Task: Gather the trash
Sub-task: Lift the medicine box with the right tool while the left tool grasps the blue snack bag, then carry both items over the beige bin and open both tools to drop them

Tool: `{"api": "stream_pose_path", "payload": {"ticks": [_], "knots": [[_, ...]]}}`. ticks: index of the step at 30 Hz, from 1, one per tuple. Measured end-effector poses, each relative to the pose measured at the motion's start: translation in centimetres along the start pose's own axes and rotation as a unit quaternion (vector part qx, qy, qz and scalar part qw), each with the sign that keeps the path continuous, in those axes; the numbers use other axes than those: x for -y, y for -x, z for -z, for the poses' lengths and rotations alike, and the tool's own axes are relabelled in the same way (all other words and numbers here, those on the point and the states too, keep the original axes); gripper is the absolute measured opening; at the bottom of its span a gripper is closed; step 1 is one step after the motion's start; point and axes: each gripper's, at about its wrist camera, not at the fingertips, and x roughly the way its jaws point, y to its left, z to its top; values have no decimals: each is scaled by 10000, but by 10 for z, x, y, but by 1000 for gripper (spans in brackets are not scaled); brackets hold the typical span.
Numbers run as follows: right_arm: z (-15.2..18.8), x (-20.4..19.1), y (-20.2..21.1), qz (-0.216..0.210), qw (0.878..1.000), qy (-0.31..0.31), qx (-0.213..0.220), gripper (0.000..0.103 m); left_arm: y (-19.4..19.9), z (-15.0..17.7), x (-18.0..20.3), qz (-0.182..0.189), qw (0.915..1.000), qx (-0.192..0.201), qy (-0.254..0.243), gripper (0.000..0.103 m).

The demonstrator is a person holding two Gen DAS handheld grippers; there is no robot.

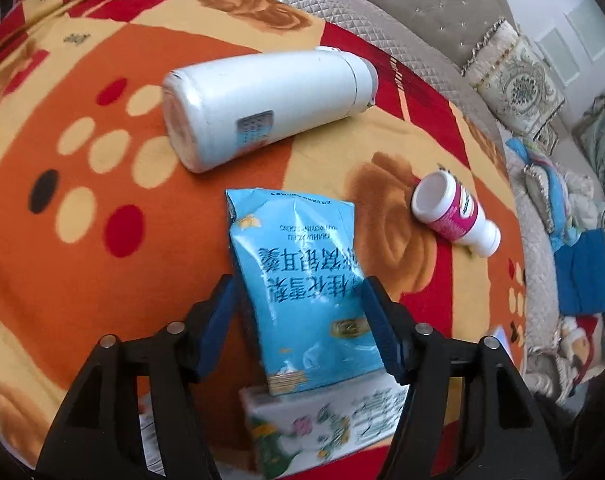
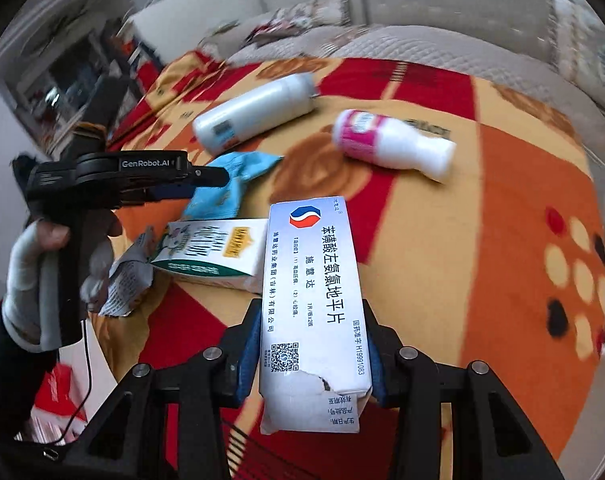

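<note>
Both tools grip trash over a patterned fleece blanket (image 1: 82, 200).
Left tool (image 1: 302, 300) pinches a crinkled blue foil packet (image 1: 302, 280); right tool (image 2: 310, 340) clamps a torn white cardboard box (image 2: 314, 300).

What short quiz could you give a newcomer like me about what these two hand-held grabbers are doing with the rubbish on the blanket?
1. True or false: the right gripper has its jaws shut on the white cardboard medicine box.
2. Which item sits between the jaws of the left gripper? A) the large white plastic bottle B) the light blue foil packet C) the small white bottle with the pink label
3. Fill in: both bottles are ____ on the orange, red and yellow patterned blanket.

Key: 1 true; 2 B; 3 lying on their sides.
</note>
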Motion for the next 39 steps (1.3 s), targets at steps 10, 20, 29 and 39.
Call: {"api": "stream_pose_path", "payload": {"ticks": [10,20,29,39], "knots": [[35,28,1,377,9988,-293,-80,43,-15,-9,19,-30,9999,109,28,65],[34,22,-11,674,9972,-119,-311,50,-34,-7,48,-588,9962,-133,-629,68],[20,21,-24,1050,9943,-140,-148,49,-26,-3,42,-384,9960,86,-805,48],[17,25,-23,1076,9935,-379,46,44,40,19,69,123,9890,694,-1302,48]]}}
